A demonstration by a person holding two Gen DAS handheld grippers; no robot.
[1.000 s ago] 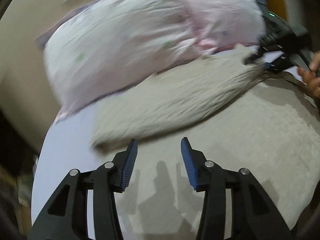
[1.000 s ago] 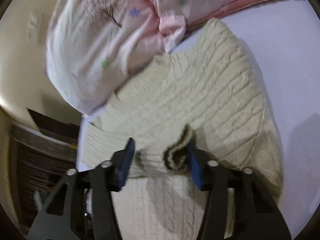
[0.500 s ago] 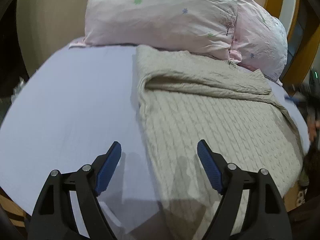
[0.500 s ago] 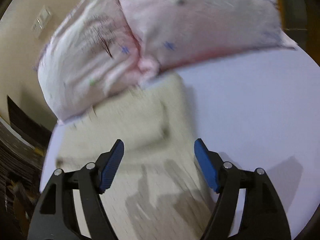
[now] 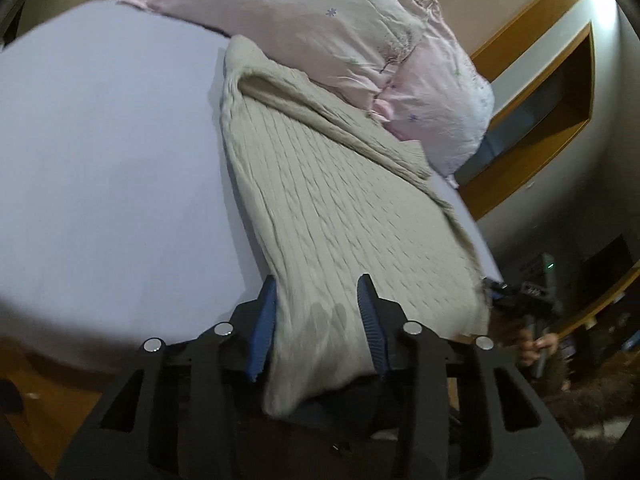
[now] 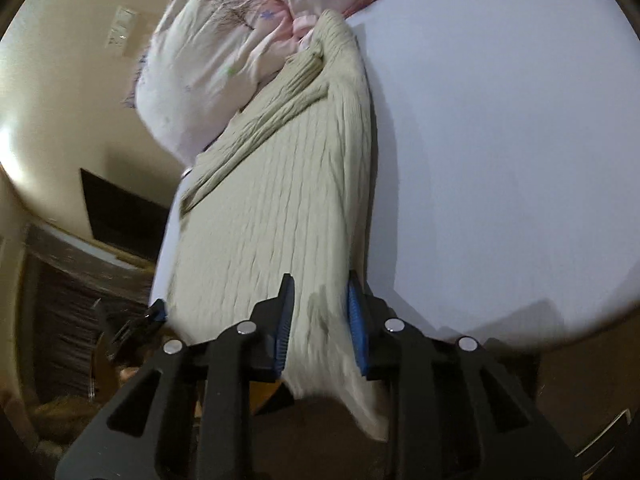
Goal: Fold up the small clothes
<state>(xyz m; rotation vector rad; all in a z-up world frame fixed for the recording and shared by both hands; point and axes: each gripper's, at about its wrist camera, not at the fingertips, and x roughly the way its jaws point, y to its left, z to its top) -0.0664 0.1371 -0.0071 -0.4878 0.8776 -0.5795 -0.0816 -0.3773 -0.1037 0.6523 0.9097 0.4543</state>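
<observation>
A cream cable-knit sweater (image 5: 328, 184) lies lengthwise on the lavender bed sheet (image 5: 100, 160), its far end against the pillows. My left gripper (image 5: 316, 284) is at the near hem, jaws closing, with the bunched cloth filling the gap and touching both pads. In the right wrist view the same sweater (image 6: 280, 208) runs away from my right gripper (image 6: 320, 280), whose jaws are also closing on the other near corner of the hem, cloth against both pads. Each gripper shows at the edge of the other's view: the right gripper (image 5: 520, 292), the left gripper (image 6: 154, 314).
Two pink floral pillows (image 5: 320, 28) sit at the head of the bed. A hand (image 5: 536, 348) holds the right gripper beyond the bed's edge. A wooden-framed recess (image 5: 540, 80) is on the wall at right. Dark furniture (image 6: 120, 216) stands beside the bed.
Both grippers have drawn back from the pillow end to the near hem. The right let go of the folded part, both opened wide, and both now narrow around the hem.
</observation>
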